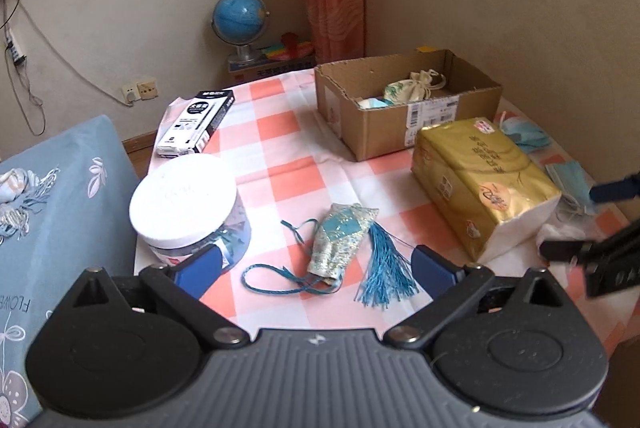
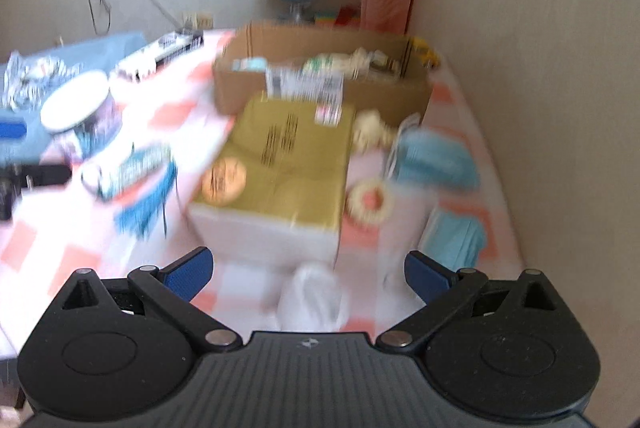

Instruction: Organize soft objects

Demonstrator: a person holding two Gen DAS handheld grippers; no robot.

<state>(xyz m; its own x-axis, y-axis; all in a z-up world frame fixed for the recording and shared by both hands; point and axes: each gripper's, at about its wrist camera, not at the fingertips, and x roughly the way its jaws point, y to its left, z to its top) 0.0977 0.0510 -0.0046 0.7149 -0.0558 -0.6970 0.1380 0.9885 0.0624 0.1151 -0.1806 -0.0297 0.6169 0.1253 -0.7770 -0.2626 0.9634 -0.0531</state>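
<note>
Sachet (image 1: 342, 242) lies between the wide-open left hand-held gripper (image 1: 316, 264); right hand-held gripper (image 2: 308, 274) gapes, its view blurred.

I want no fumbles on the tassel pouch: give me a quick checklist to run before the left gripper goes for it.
1. Left gripper open: ok, fingers spread wide.
2. Pouch between the fingers' line: ok, nothing held yet.
3. Pouch free of neighbours: ok, apart from jar and tissue pack.
4. Cord and tassel clear of fingers: cannot tell.
5. Box has room: ok, partly filled.
6. Right gripper out of the way: ok, open over the table's other side.
</note>
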